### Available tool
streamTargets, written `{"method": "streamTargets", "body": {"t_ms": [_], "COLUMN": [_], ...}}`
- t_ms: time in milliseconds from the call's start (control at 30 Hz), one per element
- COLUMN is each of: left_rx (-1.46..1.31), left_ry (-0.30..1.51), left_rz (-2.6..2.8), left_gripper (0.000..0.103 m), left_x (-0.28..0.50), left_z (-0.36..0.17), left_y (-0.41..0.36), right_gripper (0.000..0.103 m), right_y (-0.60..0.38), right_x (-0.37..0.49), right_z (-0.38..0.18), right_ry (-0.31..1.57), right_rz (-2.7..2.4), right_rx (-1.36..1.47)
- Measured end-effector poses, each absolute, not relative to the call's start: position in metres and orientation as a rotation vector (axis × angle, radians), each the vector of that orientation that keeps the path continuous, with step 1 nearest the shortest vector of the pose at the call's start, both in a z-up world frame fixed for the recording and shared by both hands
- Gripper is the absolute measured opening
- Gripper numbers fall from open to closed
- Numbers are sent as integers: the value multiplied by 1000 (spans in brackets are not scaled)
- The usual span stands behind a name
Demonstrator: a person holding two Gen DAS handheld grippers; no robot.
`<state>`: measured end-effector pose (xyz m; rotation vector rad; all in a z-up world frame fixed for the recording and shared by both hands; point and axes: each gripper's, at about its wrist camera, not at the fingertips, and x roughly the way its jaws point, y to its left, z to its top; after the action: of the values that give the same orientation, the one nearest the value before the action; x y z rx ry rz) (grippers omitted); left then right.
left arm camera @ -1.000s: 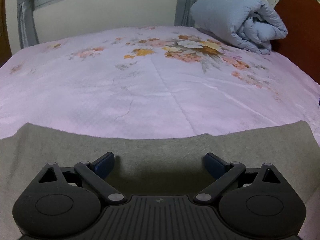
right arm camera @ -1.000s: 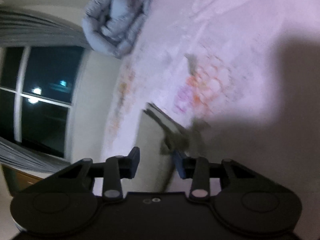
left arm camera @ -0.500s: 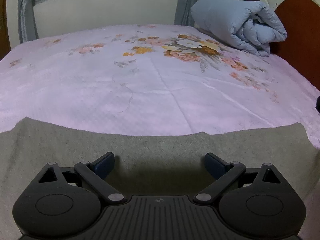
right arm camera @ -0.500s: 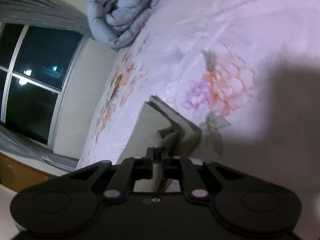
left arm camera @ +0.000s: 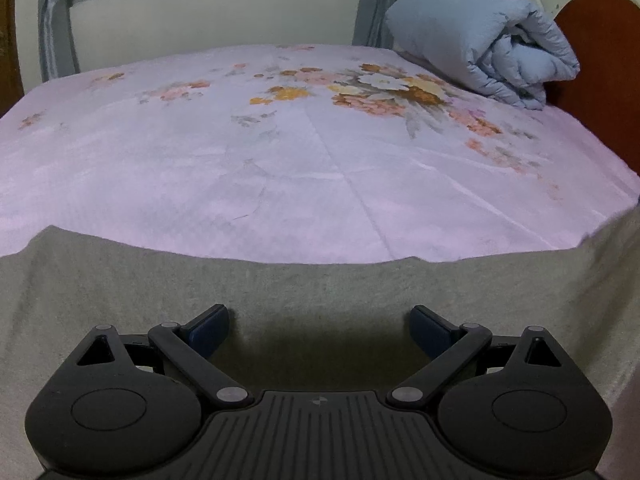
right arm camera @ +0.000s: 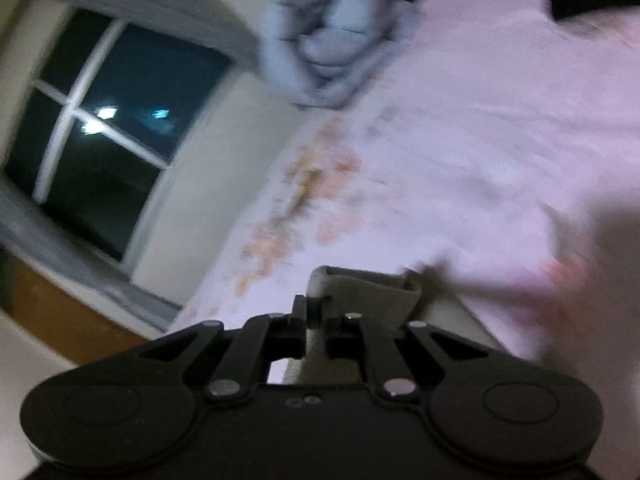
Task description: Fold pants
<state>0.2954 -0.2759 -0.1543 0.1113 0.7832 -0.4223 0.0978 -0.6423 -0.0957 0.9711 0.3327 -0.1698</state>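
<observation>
Pants (left arm camera: 320,292) lie spread across the lower part of your left wrist view, a broad band of olive-grey cloth on the pink floral bedsheet (left arm camera: 300,184), running from the left edge of the frame to the right edge, where the cloth looks to lift off the sheet. Your left gripper (left arm camera: 319,330) hovers low over that band at bottom centre, its blue-padded fingers (left arm camera: 208,326) spread wide with nothing between them, only its own shadow on the cloth. Your right gripper (right arm camera: 317,322) sits at bottom centre of the blurred right wrist view, clenched on a bunched edge of the pants (right arm camera: 368,292); the folded hem stands up just above the fingertips and the cloth runs down between the fingers. A rolled pale-blue duvet (left arm camera: 492,56) rests at the upper right of the left view, against a dark red-brown headboard (left arm camera: 600,36). In the right view the dark window (right arm camera: 116,132) fills the upper left, and the duvet shows at top centre.
</observation>
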Motion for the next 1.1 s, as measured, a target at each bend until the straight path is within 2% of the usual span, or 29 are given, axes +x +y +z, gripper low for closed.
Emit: {"method": "streamTargets", "body": {"t_ms": [100,200,267,600,667,700,767,833,967,1033,1067,1100], "left_rx": [93,113,132,112,126,121,105,96,80,127,147,164], "left_ry": [796,795,796,795,799,794,785,769,773,766,759,747], "left_rz": [-414,-422,-428,-426,-430,-432,-440,-438,-436,-429,-428,-413], "left_gripper": [96,96,96,96,96,96,96,96,96,96,96,96], "left_x": [299,298,298,299,299,299,297,298,297,293,290,288], "left_z": [-159,-161,-162,-159,-160,-159,-157,-155,-154,-156,-156,-158], "left_y": [-274,-276,-277,-274,-275,-275,-273,-274,-275,-277,-277,-277], "right_gripper": [0,0,0,0,5,9,33,49,67,61,32,10], "right_y": [-645,-659,-663,-656,-657,-659,-653,-649,-647,-645,-644,-644], "right_x": [84,54,37,24,26,23,18,21,40,53,56,57], "right_z": [-118,-184,-208,-211,-211,-214,-208,-206,-203,-199,-199,-202], "right_ry": [371,474,427,367,383,376,354,336,367,412,428,430], "right_rz": [-221,-331,-318,-311,-346,-340,-360,-348,-367,-352,-324,-266], "right_rx": [982,1113,1220,1304,1287,1313,1241,1212,1197,1161,1162,1192]}}
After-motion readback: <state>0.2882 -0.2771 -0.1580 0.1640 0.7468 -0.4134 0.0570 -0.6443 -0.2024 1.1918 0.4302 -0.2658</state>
